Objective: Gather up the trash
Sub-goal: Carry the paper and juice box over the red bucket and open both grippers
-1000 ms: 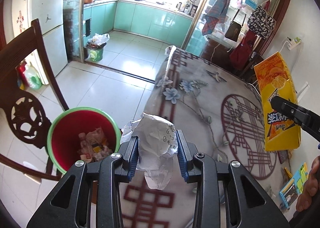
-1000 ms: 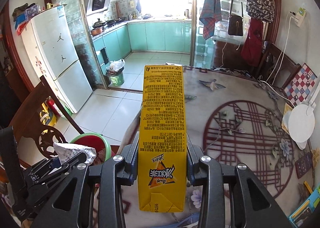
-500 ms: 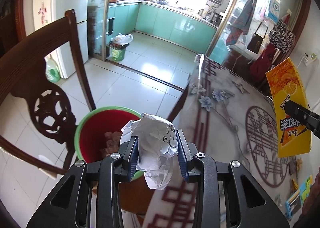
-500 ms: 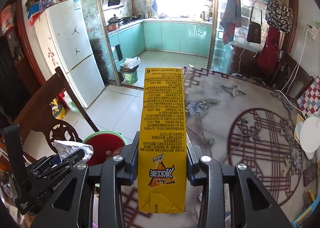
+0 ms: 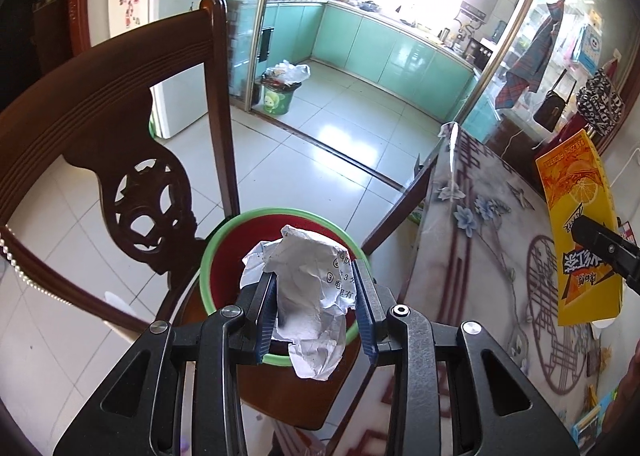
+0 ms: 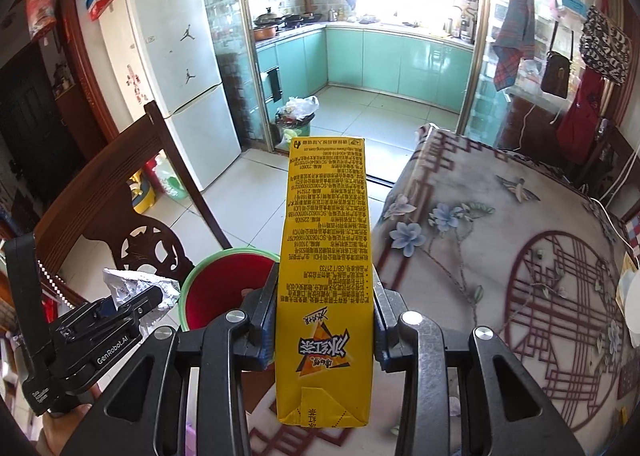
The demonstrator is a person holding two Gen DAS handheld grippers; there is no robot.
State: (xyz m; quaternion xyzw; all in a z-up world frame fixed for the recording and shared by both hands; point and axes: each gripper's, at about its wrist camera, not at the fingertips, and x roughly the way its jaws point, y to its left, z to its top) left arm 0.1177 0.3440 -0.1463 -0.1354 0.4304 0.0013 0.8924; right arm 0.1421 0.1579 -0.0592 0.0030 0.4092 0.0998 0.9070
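My left gripper (image 5: 316,296) is shut on a crumpled ball of white printed paper (image 5: 308,292). It hangs over the mouth of a red bin with a green rim (image 5: 224,252) on the floor beside the table. My right gripper (image 6: 324,308) is shut on a tall yellow drink carton (image 6: 326,256), held upright above the table's left edge. In the right wrist view the bin (image 6: 216,288) lies left of the carton, with the left gripper (image 6: 132,296) and its paper (image 6: 128,284) further left. The carton (image 5: 576,223) shows at the right of the left wrist view.
A dark wooden chair (image 5: 120,143) stands right behind the bin. The table (image 6: 500,248) with a flowered cloth fills the right. A white fridge (image 6: 180,75) stands at the left; a second small green bin with a bag (image 6: 296,119) sits at the kitchen doorway.
Both grippers have swung left, away from the table and toward the chair. The red bin has come under the paper ball. Both grips are unchanged.
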